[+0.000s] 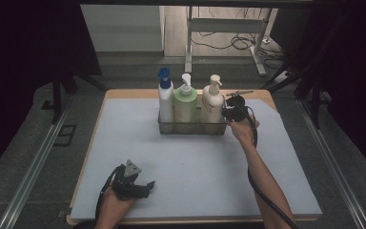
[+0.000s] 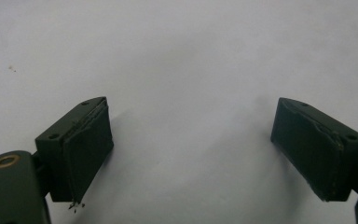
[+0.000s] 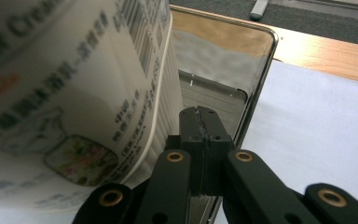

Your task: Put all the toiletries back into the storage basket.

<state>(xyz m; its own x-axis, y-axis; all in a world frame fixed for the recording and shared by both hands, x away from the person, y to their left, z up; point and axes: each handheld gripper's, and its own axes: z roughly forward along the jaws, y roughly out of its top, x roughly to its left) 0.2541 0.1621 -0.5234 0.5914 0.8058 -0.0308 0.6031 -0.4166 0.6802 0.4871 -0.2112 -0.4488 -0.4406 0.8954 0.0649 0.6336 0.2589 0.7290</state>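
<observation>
Bench (image 1: 124, 143): pale sheet covers its top, wooden edge showing at the far side.
Basket (image 1: 190, 128): clear-walled, at the far middle, holding three pump bottles upright in a row.
Bottles: blue-capped (image 1: 165, 100) at left, green (image 1: 185, 102) in the middle, cream (image 1: 212, 101) at right.
Right claw (image 3: 199, 122): jaws pressed together, clamped on the basket's right end wall beside the cream bottle.
Left claw (image 2: 191, 149): jaws wide apart, holding nothing, low over the near left sheet.

Glossy plastic bottle (image 3: 74, 93), matt mat (image 1: 195, 157)
</observation>
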